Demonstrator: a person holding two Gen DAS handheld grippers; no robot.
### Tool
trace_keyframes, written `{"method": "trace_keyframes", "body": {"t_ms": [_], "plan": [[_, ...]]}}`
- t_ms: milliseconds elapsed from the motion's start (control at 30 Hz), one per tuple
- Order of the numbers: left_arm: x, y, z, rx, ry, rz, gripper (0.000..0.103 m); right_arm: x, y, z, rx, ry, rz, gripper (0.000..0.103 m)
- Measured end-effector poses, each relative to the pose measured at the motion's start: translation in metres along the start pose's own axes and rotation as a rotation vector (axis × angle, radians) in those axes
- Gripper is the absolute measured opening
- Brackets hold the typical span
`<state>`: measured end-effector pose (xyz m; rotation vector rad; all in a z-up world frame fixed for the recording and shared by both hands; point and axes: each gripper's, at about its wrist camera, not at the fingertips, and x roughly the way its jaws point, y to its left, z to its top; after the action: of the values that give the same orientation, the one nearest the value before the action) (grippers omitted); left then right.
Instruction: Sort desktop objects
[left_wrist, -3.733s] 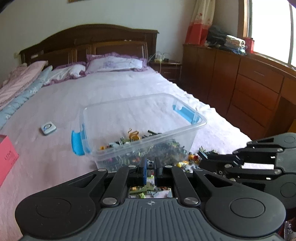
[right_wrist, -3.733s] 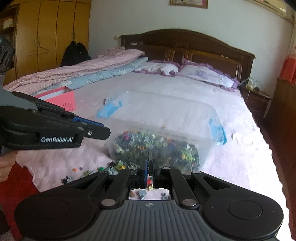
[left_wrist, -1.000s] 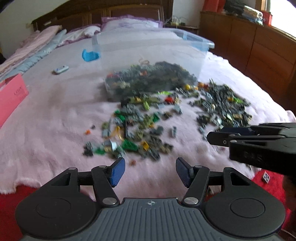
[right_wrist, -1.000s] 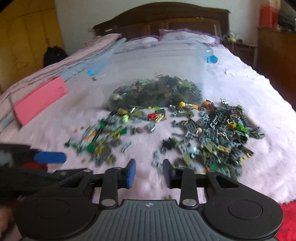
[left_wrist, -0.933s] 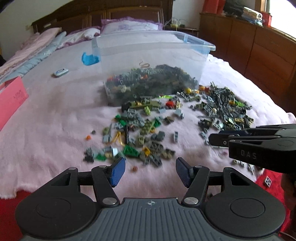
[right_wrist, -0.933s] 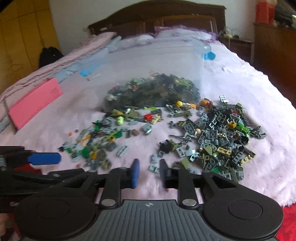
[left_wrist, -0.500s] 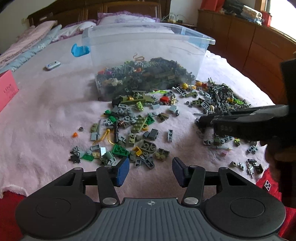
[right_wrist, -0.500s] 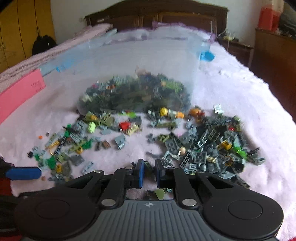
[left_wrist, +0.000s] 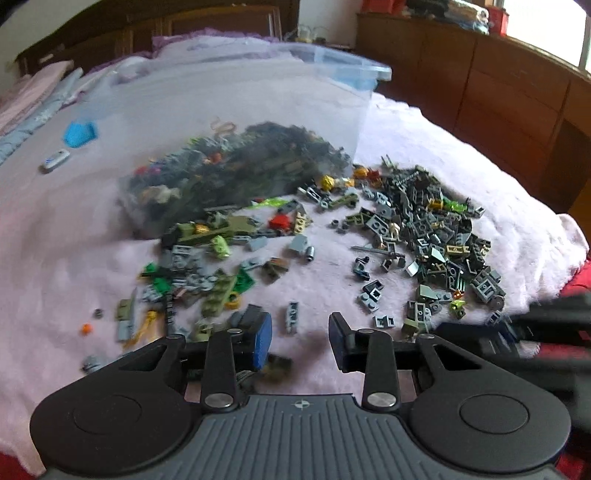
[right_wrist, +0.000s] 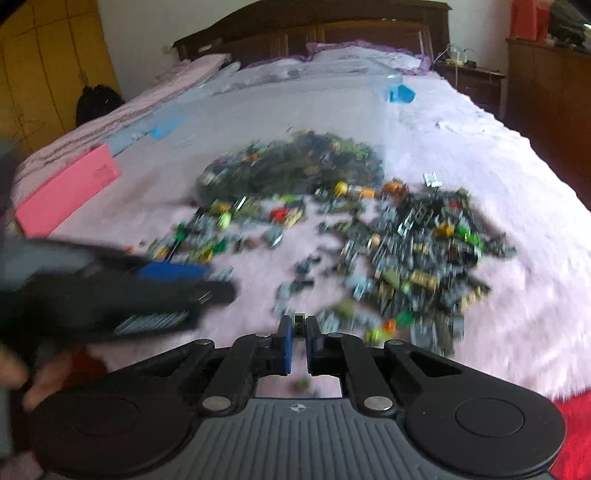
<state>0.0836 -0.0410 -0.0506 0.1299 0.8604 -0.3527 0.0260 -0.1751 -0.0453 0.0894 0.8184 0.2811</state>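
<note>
Loose building bricks (left_wrist: 424, 236) lie scattered over a pink fleece blanket (left_wrist: 48, 236) on a bed, directly in front of a clear plastic bin (left_wrist: 240, 110) whose floor is also covered with bricks. The loose bricks form two groups: a mainly grey pile on the right and a greener, thinner spread (left_wrist: 199, 273) on the left, with bare blanket between them.

Right gripper (right_wrist: 298, 343): the jaws are clamped almost together on a small dark grey brick (right_wrist: 298, 320), which sits between the blue pads at the fingertips. The gripper is positioned over the near edge of the grey pile. The right wrist view is motion-blurred.

Left gripper (left_wrist: 300, 339): the jaws are partly apart and closing. They stand low over the near end of the greener spread. A small grey brick (left_wrist: 291, 317) lies on the blanket just ahead of the gap; no pad touches it. Small bricks show under the blue left pad (left_wrist: 263, 343); contact cannot be determined.

A pink box (right_wrist: 70, 188) lies on the blanket left of the bin.
</note>
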Motion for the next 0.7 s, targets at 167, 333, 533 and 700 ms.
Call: {"method": "trace_keyframes", "body": {"t_ms": [167,333,533,700], "plan": [[0.014,0.0,0.0,0.002,0.012,-0.003,0.035,0.001,0.005,-0.014,-0.032,0.032,-0.002,0.008],[0.01,-0.002,0.001,0.037,0.009,-0.011,0.009,0.005,0.001,-0.017,-0.003,0.035,0.007,0.009],[-0.011,-0.005,-0.005,0.039,-0.001,-0.037,0.009,0.005,-0.001,-0.019,-0.003,0.028,0.009,0.009],[-0.029,-0.007,-0.021,0.024,0.021,-0.058,0.009,0.005,-0.001,-0.019,0.0,0.028,0.011,0.01]]}}
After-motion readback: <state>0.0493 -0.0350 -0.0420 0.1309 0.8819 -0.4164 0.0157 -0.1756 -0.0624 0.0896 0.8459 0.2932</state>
